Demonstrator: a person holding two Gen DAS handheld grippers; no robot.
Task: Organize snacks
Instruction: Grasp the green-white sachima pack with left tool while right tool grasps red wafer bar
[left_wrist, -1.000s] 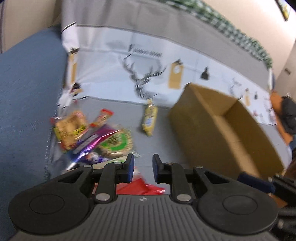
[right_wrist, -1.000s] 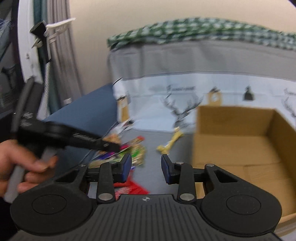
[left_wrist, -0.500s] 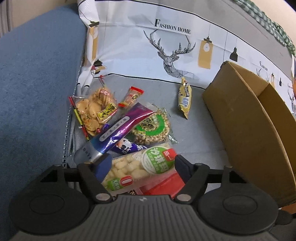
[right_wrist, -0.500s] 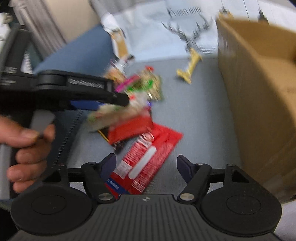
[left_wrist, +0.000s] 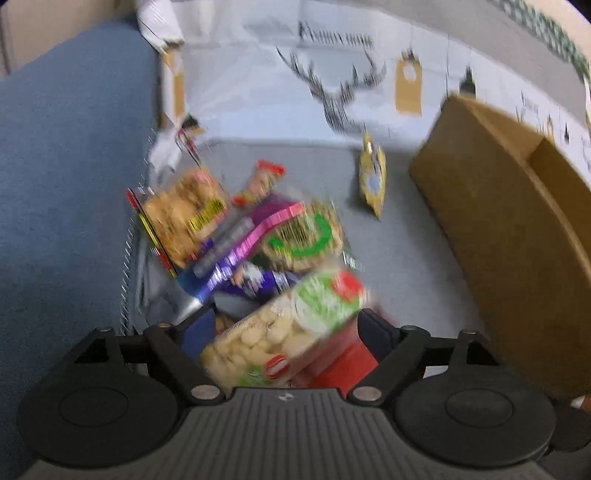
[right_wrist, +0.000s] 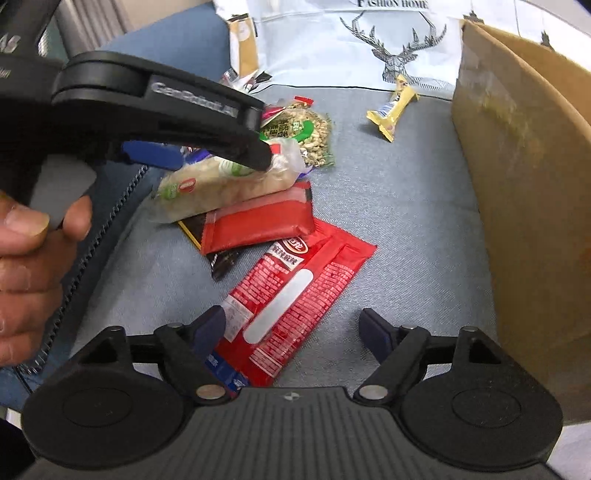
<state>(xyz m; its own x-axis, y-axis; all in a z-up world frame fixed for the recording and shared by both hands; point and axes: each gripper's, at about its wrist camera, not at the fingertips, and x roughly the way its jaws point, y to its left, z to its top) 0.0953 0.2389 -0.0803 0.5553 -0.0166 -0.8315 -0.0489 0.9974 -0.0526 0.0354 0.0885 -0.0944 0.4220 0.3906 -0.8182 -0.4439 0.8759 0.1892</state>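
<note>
Where both were nearly closed earlier, each hand-held gripper is opening, straddling snack packets unpinched.

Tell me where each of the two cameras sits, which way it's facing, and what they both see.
Left wrist: on the left tool, looking steeply down at the snack pile; its opening jaws straddle the pale puffed-snack bag.
Right wrist: on the right tool, looking down at the flat red packet between its opening jaws; the left tool and the hand gripping it show.
Shared: the puffed-snack bag, yellow candy bar, cardboard box.
</note>
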